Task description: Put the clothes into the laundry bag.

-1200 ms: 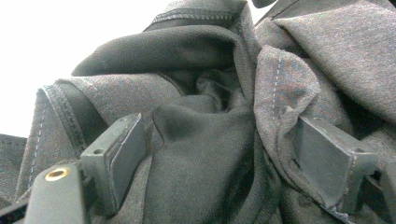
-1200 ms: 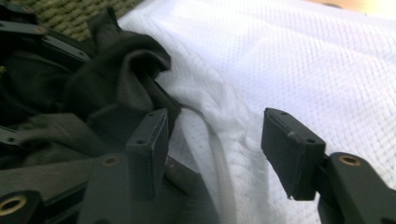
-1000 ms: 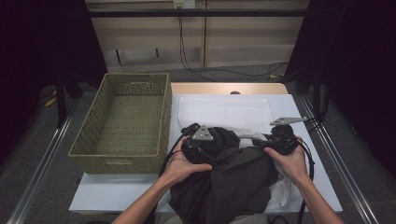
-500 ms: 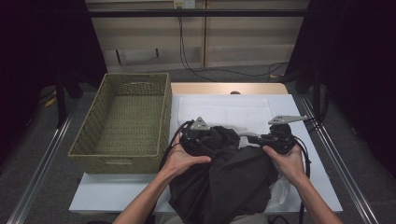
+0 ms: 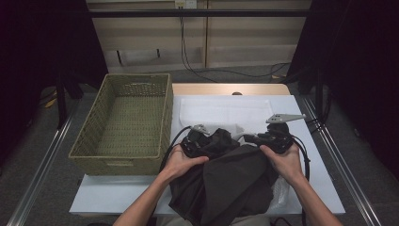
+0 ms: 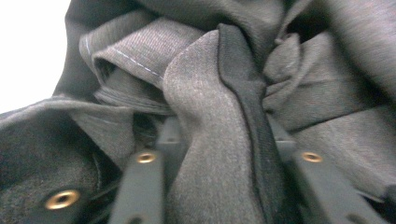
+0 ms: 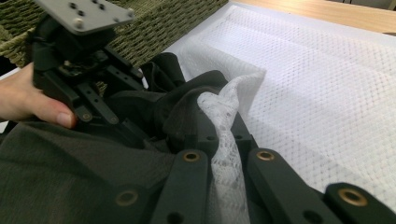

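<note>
A dark grey garment (image 5: pixel 226 181) lies bunched at the table's front and hangs over the near edge. My left gripper (image 5: pixel 201 140) sits at its upper left, shut on a thick fold of the garment (image 6: pixel 210 154), which hides the jaw tips (image 6: pixel 219 135). My right gripper (image 5: pixel 264 137) is at the garment's upper right, shut on the rim of a white mesh bag (image 7: pixel 223 140). That rim is pulled up over the dark cloth (image 7: pixel 70 172). The mesh bag (image 5: pixel 226 112) lies flat behind both grippers. The left gripper (image 7: pixel 79 56) also shows in the right gripper view.
An empty woven basket (image 5: pixel 123 123) stands along the left side of the white table (image 5: pixel 117 195). A wooden strip (image 5: pixel 230 88) runs along the table's far edge. Metal rails run along the floor on both sides, and cables lie on it beyond the table.
Both grippers have edged slightly toward each other with the cloth still held. The garment has bunched a little more between them.
</note>
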